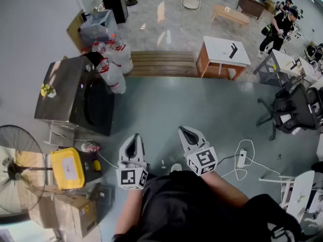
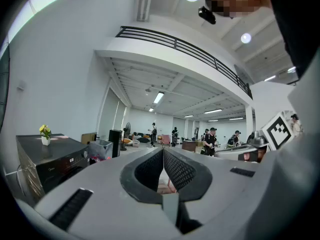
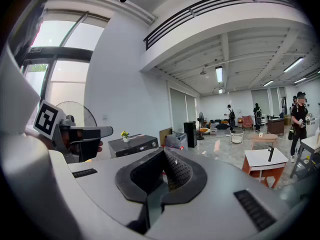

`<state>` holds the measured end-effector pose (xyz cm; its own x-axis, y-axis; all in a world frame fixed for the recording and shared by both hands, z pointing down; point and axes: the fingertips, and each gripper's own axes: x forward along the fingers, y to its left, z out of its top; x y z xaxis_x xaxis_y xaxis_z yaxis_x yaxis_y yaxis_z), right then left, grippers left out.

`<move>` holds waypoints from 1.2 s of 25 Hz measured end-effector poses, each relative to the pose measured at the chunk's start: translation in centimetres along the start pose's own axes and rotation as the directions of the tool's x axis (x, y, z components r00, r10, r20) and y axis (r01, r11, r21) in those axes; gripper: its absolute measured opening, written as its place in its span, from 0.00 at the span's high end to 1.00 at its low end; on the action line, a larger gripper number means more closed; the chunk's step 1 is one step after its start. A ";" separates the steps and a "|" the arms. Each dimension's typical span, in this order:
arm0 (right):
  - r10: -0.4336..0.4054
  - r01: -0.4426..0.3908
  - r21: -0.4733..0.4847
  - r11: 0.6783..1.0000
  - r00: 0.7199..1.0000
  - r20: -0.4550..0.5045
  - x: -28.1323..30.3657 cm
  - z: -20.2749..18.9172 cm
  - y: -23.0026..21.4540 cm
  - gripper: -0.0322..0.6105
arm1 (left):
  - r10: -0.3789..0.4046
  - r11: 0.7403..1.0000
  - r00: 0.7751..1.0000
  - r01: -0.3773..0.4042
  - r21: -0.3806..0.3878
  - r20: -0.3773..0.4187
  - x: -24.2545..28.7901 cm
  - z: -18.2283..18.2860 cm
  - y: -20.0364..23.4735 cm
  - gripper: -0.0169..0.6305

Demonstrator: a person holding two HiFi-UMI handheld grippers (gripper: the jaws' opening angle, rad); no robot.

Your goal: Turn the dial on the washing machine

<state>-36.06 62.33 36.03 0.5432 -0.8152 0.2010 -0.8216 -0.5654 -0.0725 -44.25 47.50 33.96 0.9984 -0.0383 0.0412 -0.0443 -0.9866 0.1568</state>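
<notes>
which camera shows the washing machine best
Head view: the washing machine appears nearly whole, grey top and dark front. Left gripper view hides its lower part; right gripper view shows it small and distant.

A plant [image 1: 47,89] sits on the washing machine [image 1: 70,95], fan [image 1: 16,168] before it, bags [image 1: 114,67] behind

One washing machine [image 1: 70,92], one floor fan [image 1: 17,165], one yellow case [image 1: 68,168], two grippers: left gripper [image 1: 133,137], right gripper [image 1: 182,130]

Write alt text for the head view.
From above: a person holds the left claw and right claw, both shut and empty, side by side over a grey floor. The dark washing machine stands apart, ahead at left, a yellow plant on top.
</notes>
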 end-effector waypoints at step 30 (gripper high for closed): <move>0.035 -0.034 0.036 0.999 0.999 -0.028 -2.1 -2.0 -4.1 0.63 | 0.020 1.000 0.998 -0.020 0.008 -0.055 1.2 -2.7 -3.3 0.68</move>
<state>-34.21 66.60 37.87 0.5087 -0.8308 0.2260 -0.8331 -0.5412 -0.1145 -43.02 51.14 36.20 0.9939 -0.0495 0.0985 -0.0638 -0.9869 0.1480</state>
